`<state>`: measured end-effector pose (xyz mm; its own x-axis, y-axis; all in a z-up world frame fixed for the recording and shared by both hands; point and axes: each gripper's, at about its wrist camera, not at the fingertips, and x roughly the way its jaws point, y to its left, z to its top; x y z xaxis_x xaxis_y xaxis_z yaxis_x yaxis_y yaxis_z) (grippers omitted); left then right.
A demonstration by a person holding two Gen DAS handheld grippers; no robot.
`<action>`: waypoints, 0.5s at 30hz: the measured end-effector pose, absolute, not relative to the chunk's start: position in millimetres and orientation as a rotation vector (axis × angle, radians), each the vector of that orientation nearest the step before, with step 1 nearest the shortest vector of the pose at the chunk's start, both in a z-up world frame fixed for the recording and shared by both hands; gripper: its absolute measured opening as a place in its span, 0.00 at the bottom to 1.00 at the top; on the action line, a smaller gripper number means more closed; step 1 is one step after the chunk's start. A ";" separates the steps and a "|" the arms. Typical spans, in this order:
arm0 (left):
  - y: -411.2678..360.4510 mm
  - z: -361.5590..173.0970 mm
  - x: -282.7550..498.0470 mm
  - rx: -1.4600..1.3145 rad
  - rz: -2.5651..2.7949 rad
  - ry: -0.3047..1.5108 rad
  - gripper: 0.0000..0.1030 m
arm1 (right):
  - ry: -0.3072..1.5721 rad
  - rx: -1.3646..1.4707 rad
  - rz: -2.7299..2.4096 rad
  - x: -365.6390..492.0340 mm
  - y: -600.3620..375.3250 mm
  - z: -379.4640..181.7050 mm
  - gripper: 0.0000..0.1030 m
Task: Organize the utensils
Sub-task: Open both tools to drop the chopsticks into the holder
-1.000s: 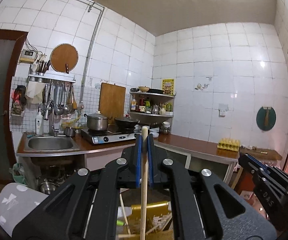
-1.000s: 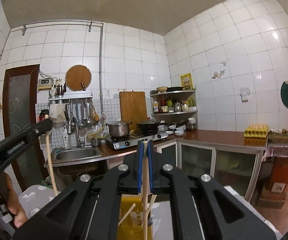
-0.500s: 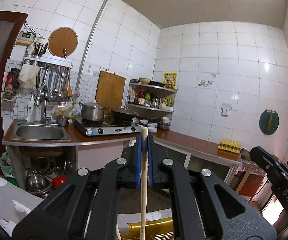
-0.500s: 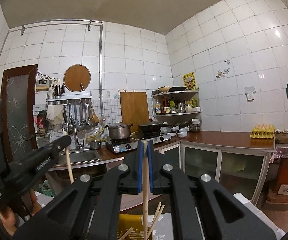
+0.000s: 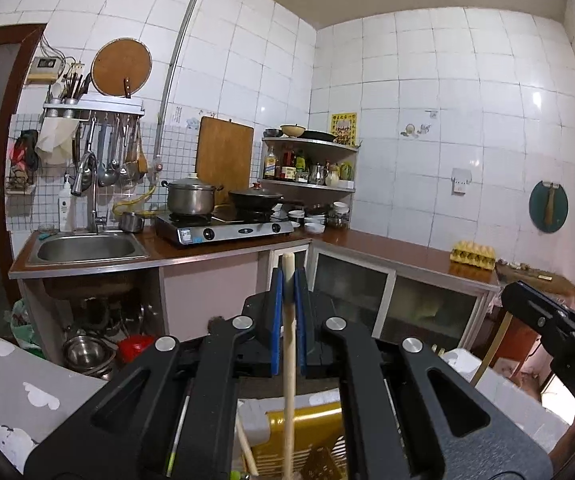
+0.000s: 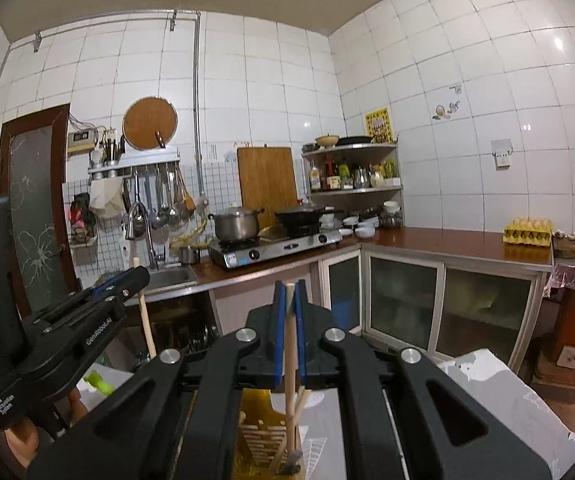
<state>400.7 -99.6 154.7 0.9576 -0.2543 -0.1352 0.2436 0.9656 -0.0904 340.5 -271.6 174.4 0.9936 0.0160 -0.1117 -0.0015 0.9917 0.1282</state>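
Observation:
My left gripper [image 5: 288,276] is shut on a pale wooden utensil handle [image 5: 288,360] that hangs straight down toward a yellow slatted utensil basket [image 5: 319,432]. My right gripper [image 6: 288,294] is shut on another wooden utensil handle [image 6: 290,360], whose lower end stands in the same yellow basket [image 6: 259,440] beside other wooden sticks. The left gripper also shows at the left of the right wrist view [image 6: 119,280], and the right gripper at the right of the left wrist view [image 5: 527,300]. Both are held high and level. The utensils' heads are hidden.
A table with a grey-and-white patterned cover [image 5: 19,392] lies below. Beyond it stand a sink [image 5: 87,248], a two-burner stove with a pot [image 5: 191,198] and a wok [image 5: 255,200], a corner shelf [image 5: 311,168] and an egg tray [image 5: 473,256] on the counter.
Both grippers have risen with their wooden utensils still held. The left view has swung left and tilted, and the yellow basket now sits lower in both views.

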 end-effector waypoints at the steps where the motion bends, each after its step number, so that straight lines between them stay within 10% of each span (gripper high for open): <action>1: -100.4 150.7 399.4 -0.058 -0.248 0.150 0.06 | 0.129 0.128 0.009 342.1 -272.1 171.1 0.05; 12: -85.3 122.8 397.6 -0.031 -0.221 0.284 0.08 | 0.300 0.078 -0.008 361.9 -265.6 125.5 0.07; 15: -70.5 130.2 384.5 -0.048 -0.218 0.311 0.28 | 0.311 0.079 -0.008 353.6 -266.5 125.7 0.08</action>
